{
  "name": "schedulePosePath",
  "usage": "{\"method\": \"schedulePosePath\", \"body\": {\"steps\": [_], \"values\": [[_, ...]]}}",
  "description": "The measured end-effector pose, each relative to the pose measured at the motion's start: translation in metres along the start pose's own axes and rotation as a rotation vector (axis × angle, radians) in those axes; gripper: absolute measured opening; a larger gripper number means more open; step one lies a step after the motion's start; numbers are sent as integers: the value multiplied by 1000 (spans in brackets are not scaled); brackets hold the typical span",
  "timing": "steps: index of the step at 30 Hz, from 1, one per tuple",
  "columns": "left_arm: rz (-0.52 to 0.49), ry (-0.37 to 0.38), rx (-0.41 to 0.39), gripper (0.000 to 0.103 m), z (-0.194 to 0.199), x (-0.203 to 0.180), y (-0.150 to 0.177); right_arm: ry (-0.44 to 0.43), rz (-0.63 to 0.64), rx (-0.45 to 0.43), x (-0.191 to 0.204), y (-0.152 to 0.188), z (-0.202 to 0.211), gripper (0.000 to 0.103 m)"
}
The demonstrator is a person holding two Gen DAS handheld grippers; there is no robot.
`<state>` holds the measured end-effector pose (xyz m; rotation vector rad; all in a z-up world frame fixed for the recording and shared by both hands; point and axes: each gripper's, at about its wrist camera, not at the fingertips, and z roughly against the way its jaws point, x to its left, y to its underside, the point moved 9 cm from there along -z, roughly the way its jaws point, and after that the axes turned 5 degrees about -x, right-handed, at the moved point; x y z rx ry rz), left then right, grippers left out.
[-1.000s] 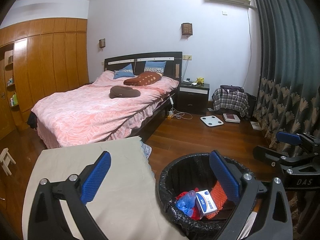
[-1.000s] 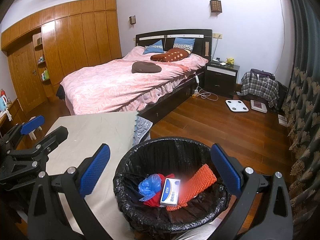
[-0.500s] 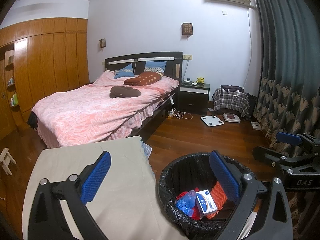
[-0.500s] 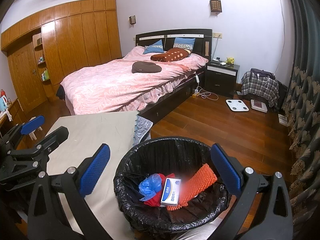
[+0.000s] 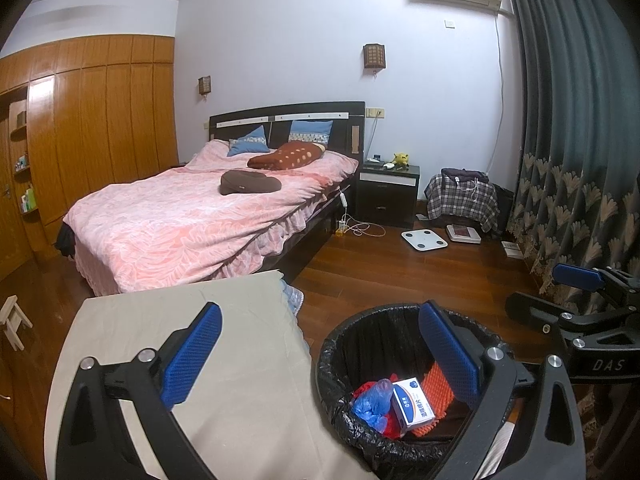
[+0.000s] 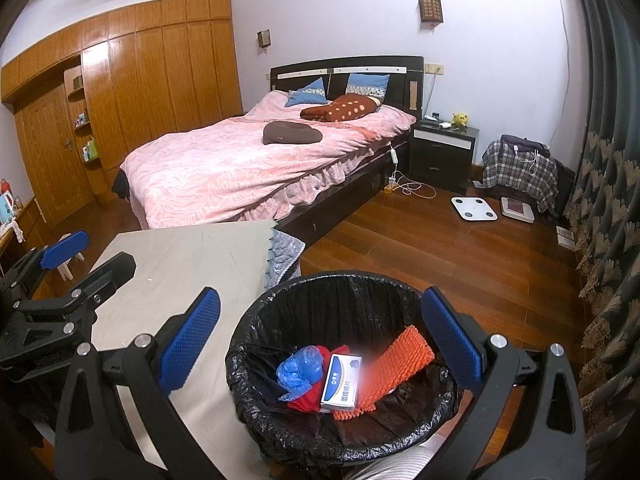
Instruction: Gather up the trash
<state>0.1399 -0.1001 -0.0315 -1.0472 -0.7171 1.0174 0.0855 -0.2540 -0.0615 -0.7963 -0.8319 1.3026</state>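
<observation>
A bin with a black liner [image 6: 280,308] stands on the floor beside a table; it also shows in the left wrist view [image 5: 344,340]. Inside lie a white and blue box [image 6: 341,382], a blue plastic bag [image 6: 300,364], a red cloth [image 6: 308,394] and orange foam netting [image 6: 396,364]. My right gripper [image 6: 320,336] is open and empty, held above the bin. My left gripper [image 5: 320,354] is open and empty, above the table's right edge and the bin's left rim. Each gripper shows at the side of the other's view.
The table has a beige cloth [image 6: 192,264] with nothing on it in view. A bed with a pink cover [image 6: 248,160] stands behind it. A nightstand [image 6: 442,156], a white scale [image 6: 474,208] and dark curtains [image 6: 608,200] lie along the far and right side.
</observation>
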Motion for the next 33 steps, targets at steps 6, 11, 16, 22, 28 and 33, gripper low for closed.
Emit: {"method": "schedulePosePath", "body": {"steps": [6,11,16,22,28,33], "values": [[-1,0,2,97,0,0,0,-1,-1,1,0,1,-1,98],[0,0,3,97,0,1,1,-1,-1,3,0,1,-1,98],[1,-1,4,97,1,1,1,-1,-2,8,-1,10,-3,98],[1,-4,7,97,1,3,3,-2,-4,13,-1,15,-6,98],[2,-4,7,97,3,5,4,-1,-4,13,-1,16,-6,98],[2,-4,10,97,0,4,5,-1,-2,16,-1,18,-6,98]]}}
